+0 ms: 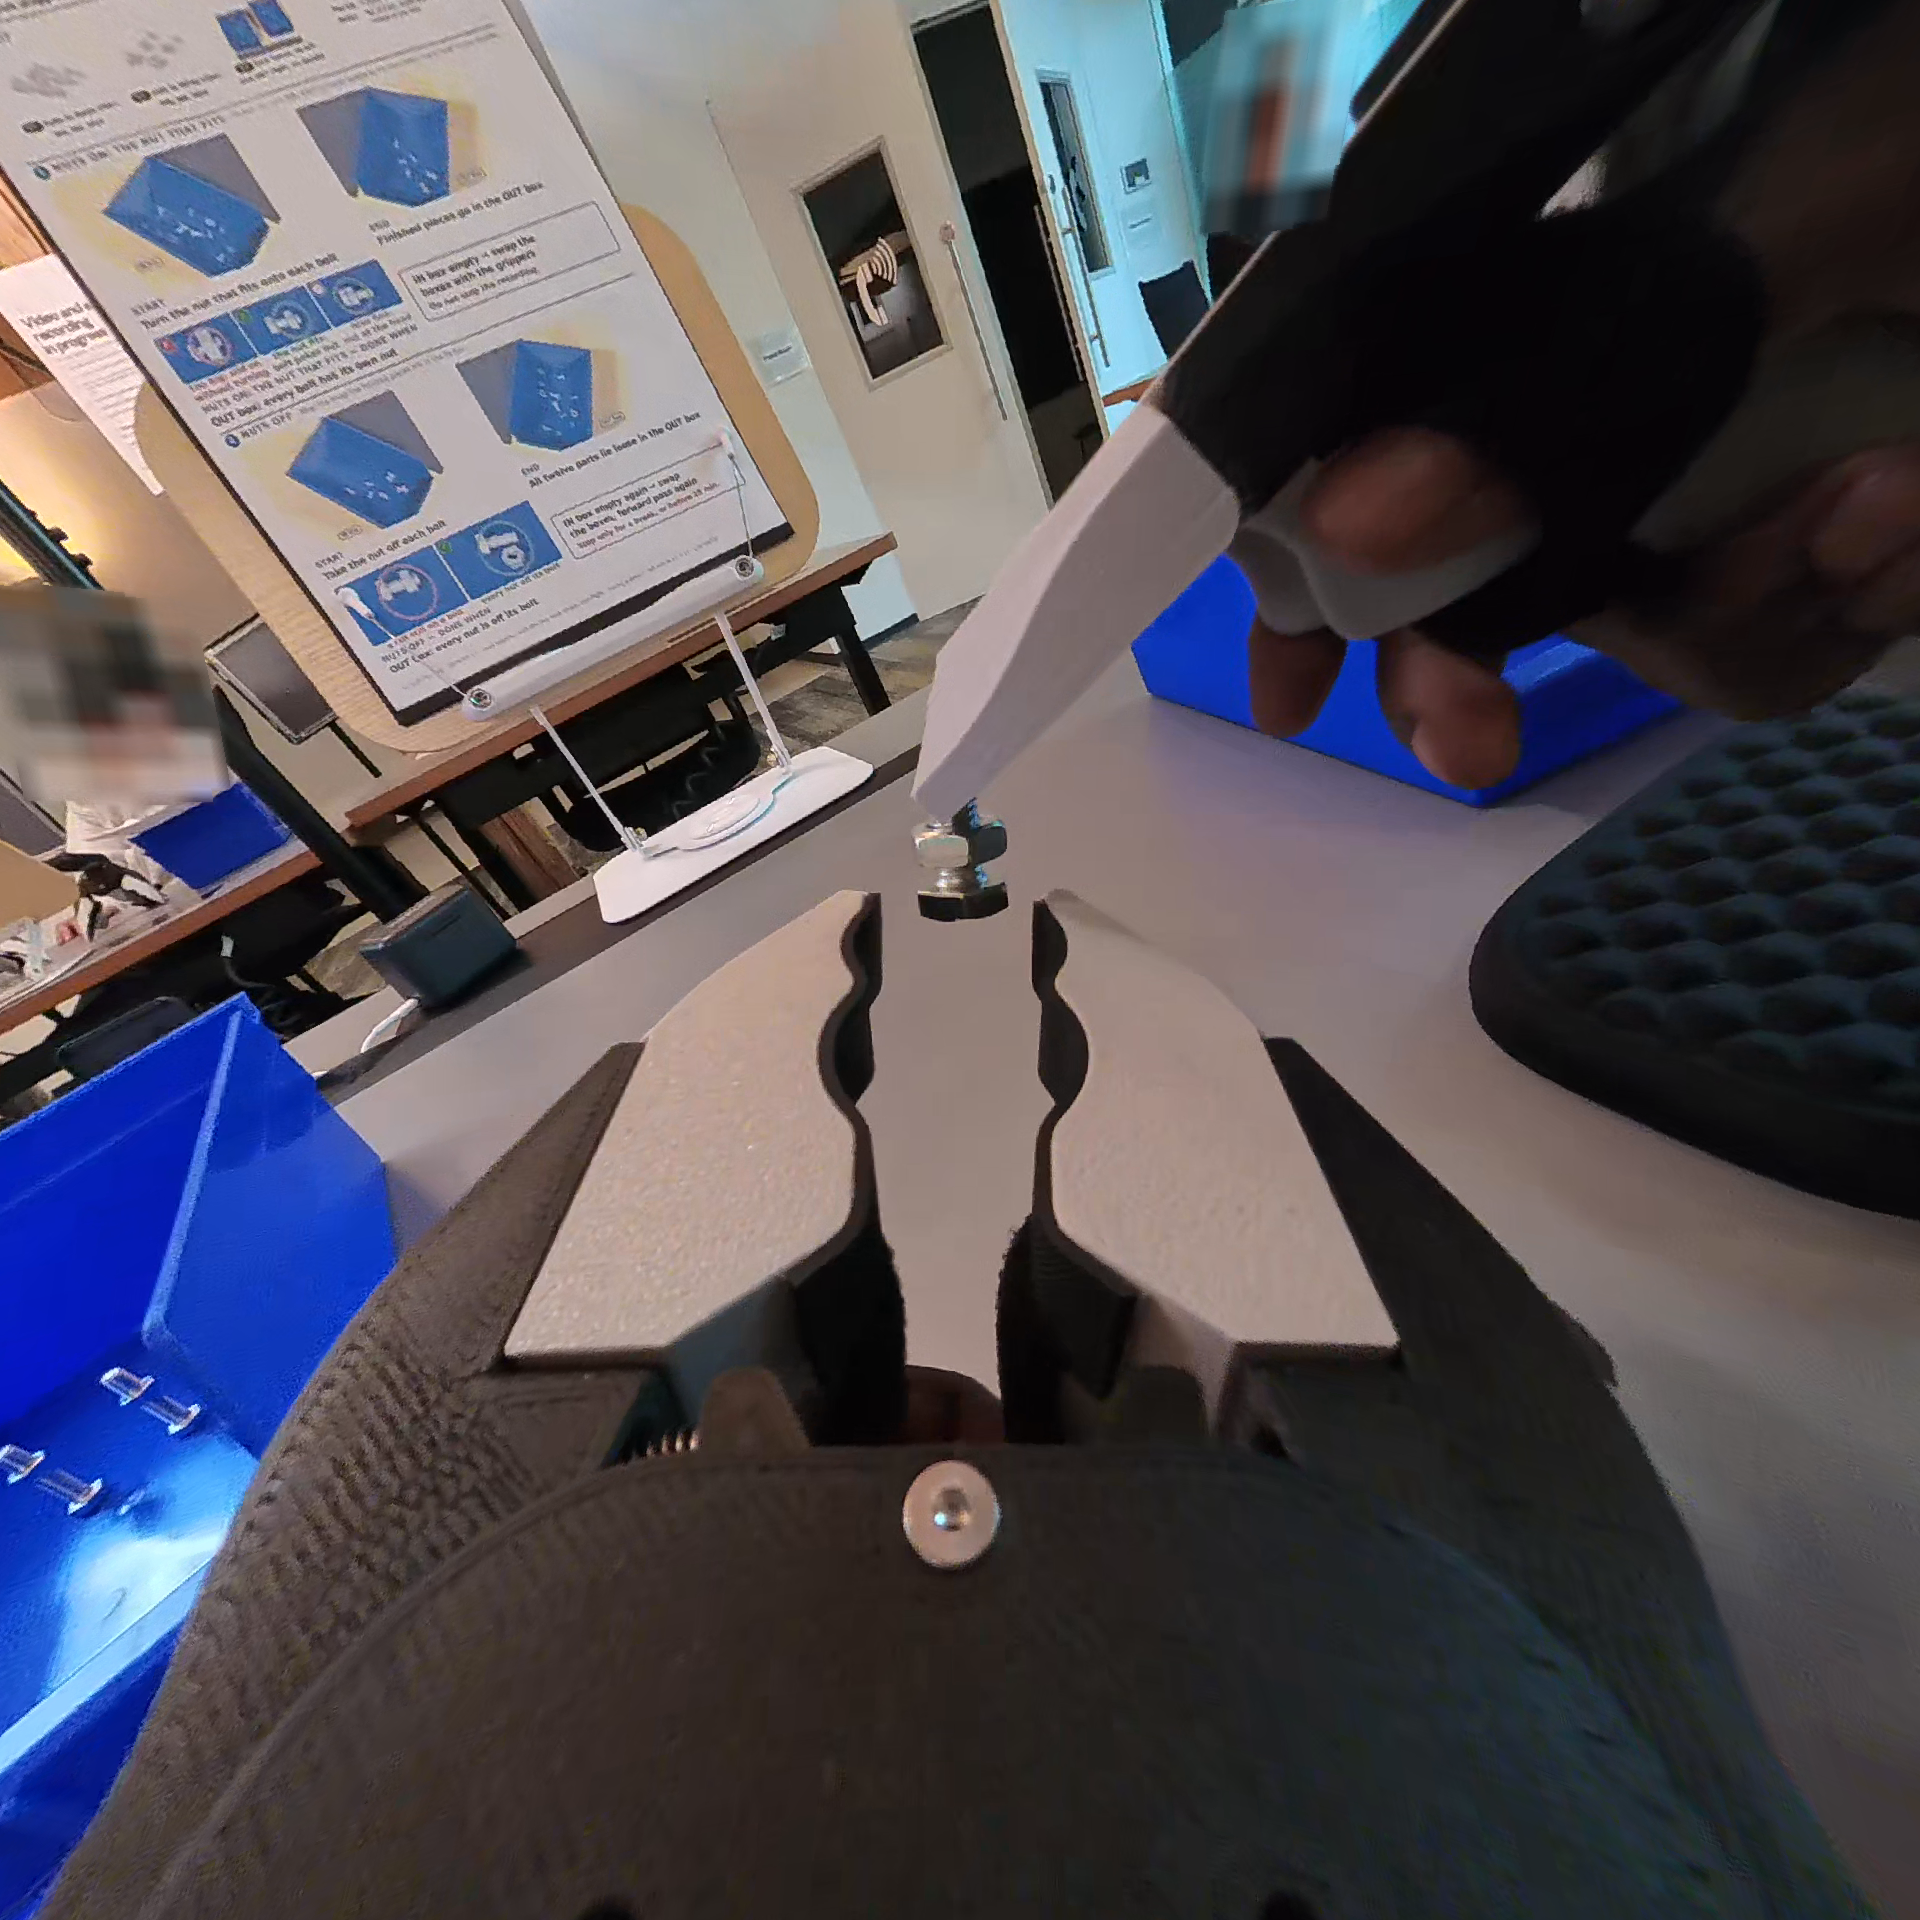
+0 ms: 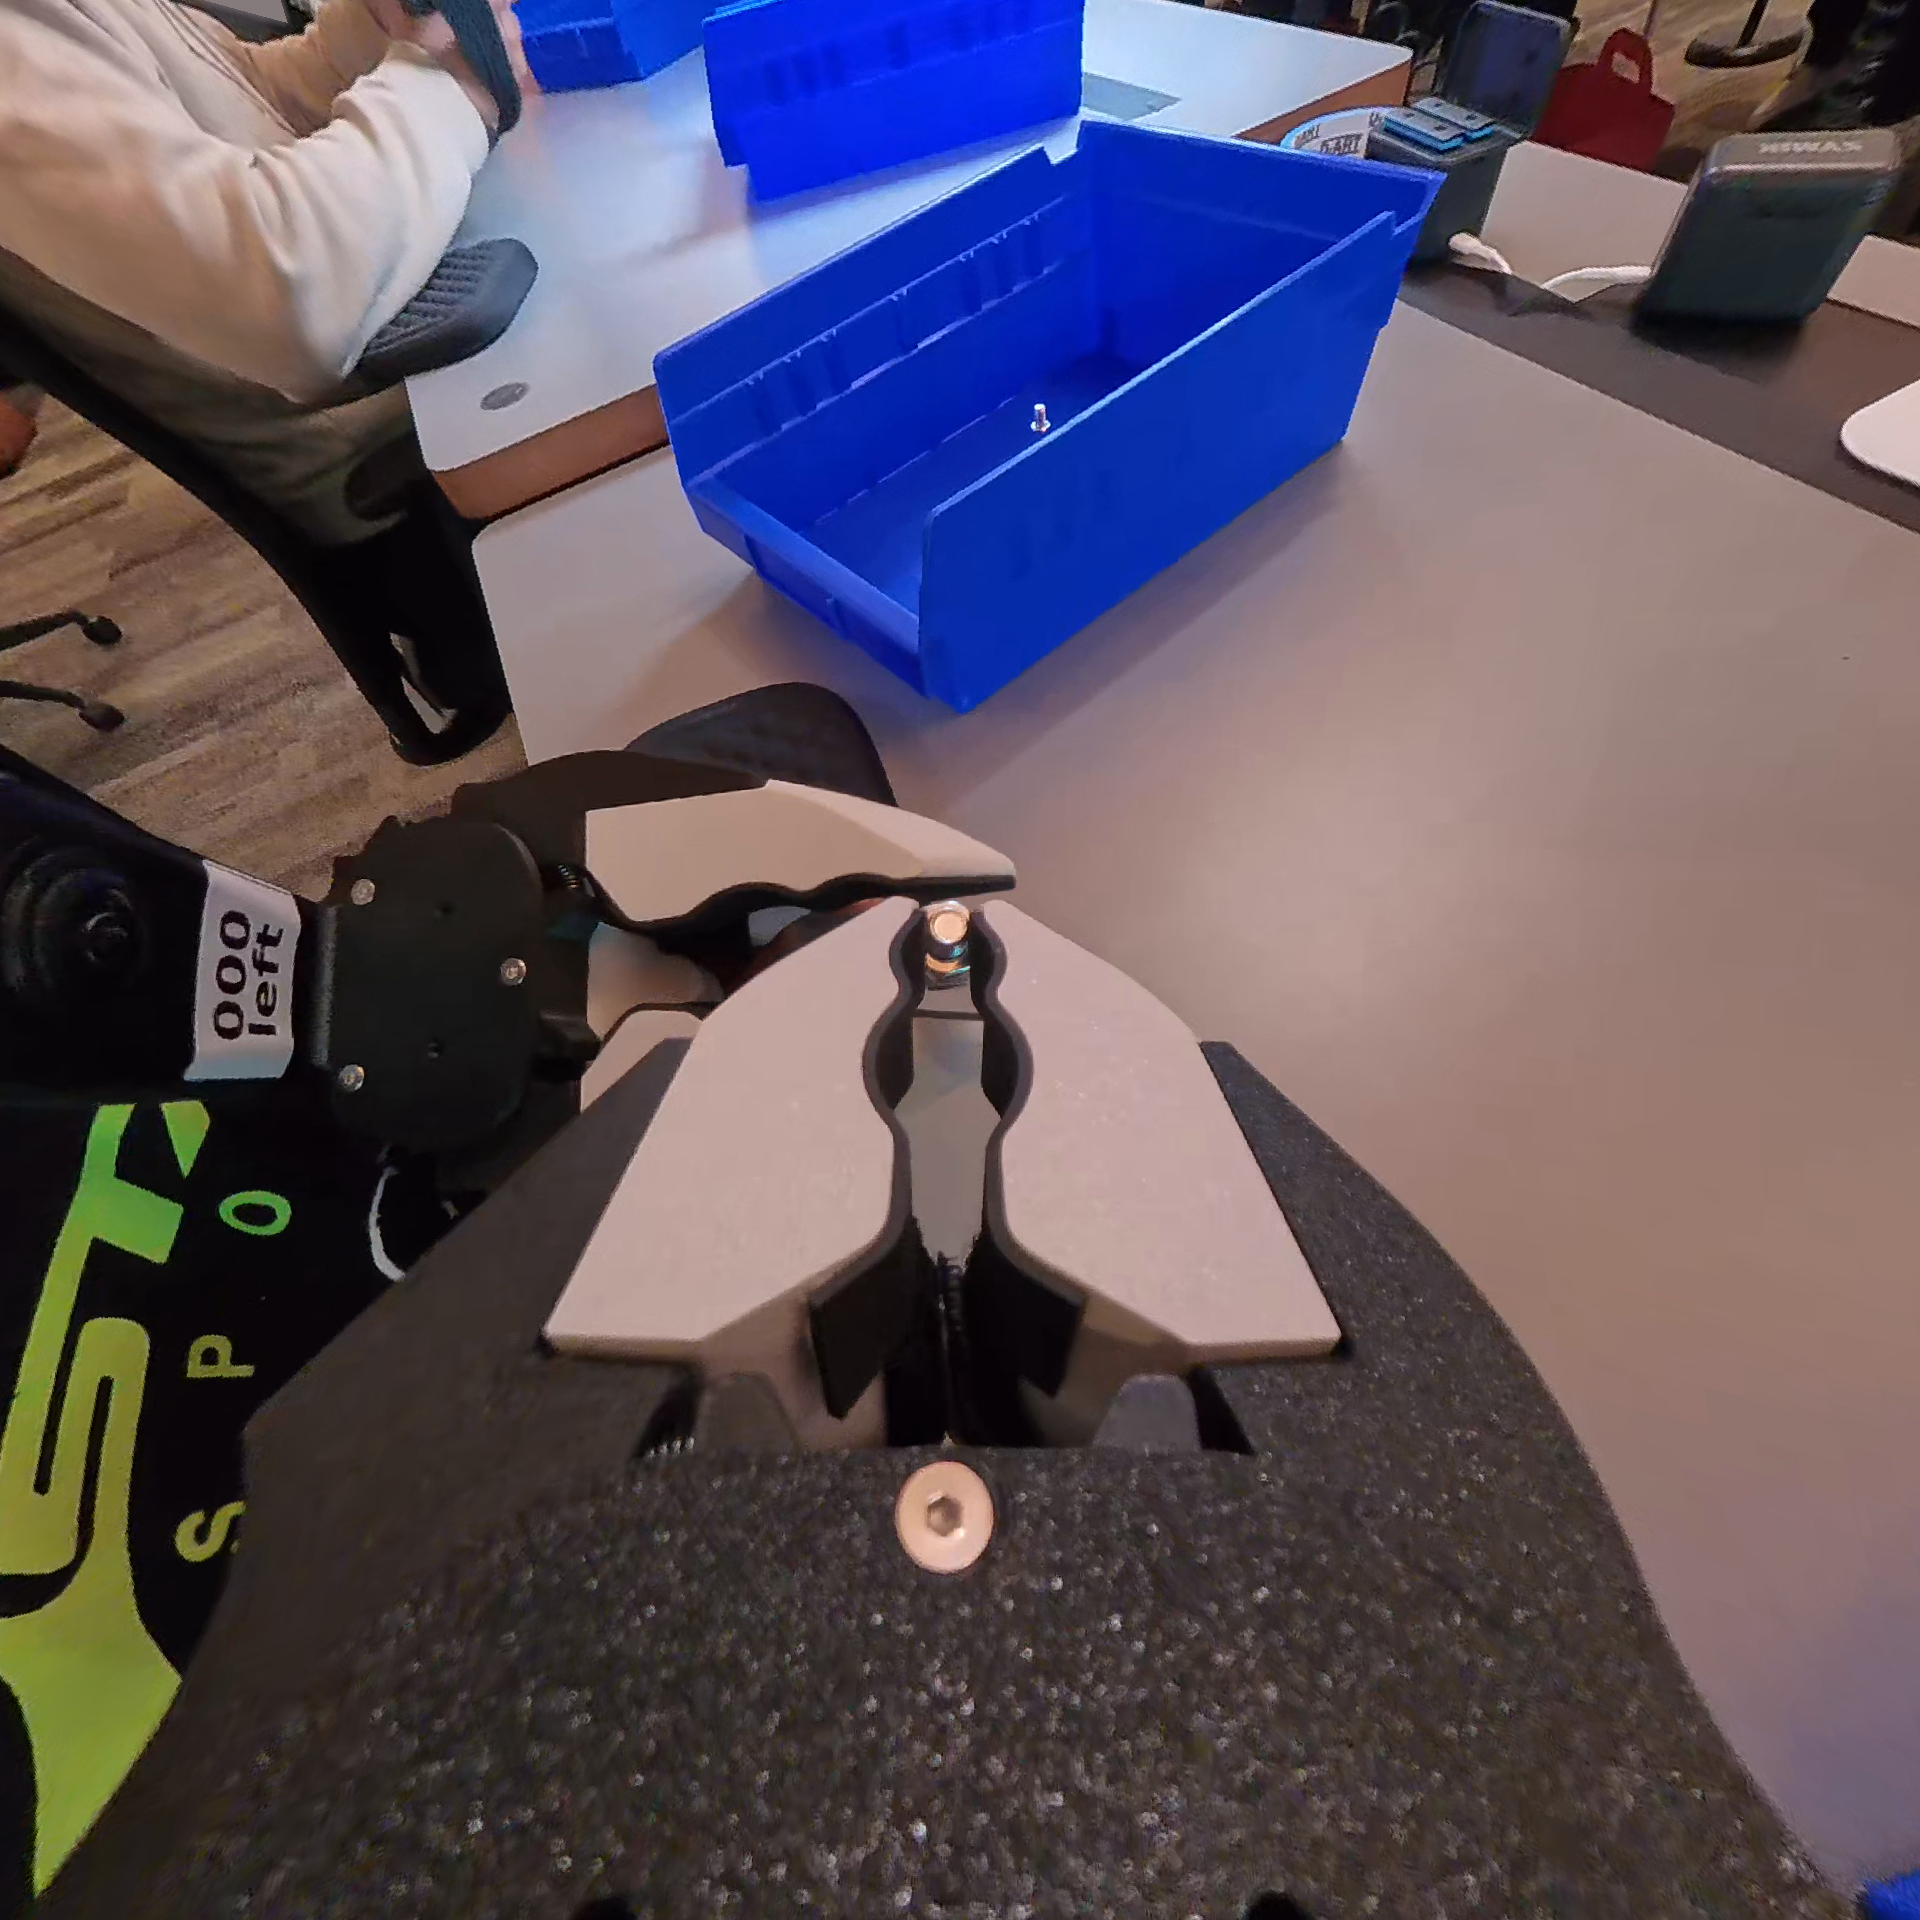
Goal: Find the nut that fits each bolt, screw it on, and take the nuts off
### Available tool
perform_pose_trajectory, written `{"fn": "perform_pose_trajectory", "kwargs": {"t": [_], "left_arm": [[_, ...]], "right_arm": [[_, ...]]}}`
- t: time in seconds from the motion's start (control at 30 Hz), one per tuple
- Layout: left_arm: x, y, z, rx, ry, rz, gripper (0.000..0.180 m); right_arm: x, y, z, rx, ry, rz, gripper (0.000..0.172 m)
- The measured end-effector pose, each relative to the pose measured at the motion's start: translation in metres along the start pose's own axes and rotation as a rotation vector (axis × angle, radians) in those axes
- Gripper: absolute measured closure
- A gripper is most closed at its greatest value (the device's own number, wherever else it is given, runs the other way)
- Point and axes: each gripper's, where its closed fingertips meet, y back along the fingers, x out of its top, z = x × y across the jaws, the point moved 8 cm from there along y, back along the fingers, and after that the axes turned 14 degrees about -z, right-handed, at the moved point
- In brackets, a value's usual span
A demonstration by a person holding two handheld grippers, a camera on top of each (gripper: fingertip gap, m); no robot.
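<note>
Here the right gripper (image 2: 943, 951) is clamped on a silver bolt (image 1: 961, 868) with its nut (image 1: 940, 847), at twelve o'clock just beyond the left gripper (image 1: 956, 914), whose jaws stand apart around nothing.

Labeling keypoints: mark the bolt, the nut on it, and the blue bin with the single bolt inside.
bolt (image 1: 963, 902), left wrist view, on its dark head.
nut (image 1: 941, 850), left wrist view, on its lit face.
blue bin (image 2: 1132, 540), right wrist view, on its near outer wall.

A bolt (image 2: 1037, 418) lies in the bin (image 2: 1143, 499) on the table (image 2: 1455, 831) — behind the right gripper (image 2: 943, 951).
</note>
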Motion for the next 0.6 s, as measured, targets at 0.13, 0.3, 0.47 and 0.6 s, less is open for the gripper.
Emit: {"fn": "perform_pose_trajectory", "kwargs": {"t": [0.13,0.3,0.47,0.6], "left_arm": [[0.0015,0.0002,-0.0002,-0.013,0.016,0.008,0.156],[0.0029,0.0008,-0.0013,-0.024,0.031,0.019,0.163],[0.0024,0.0004,-0.0022,-0.044,0.049,0.022,0.165],[0.0025,0.0,-0.004,-0.07,0.091,0.028,0.163]], "right_arm": [[0.0015,-0.001,-0.002,-0.019,0.011,0.003,0.164],[0.0024,-0.0007,-0.0041,-0.029,0.019,0.008,0.164],[0.0019,-0.0004,-0.005,-0.038,0.021,0.009,0.164],[0.0026,0.0016,-0.0069,-0.045,0.026,0.019,0.164]]}}
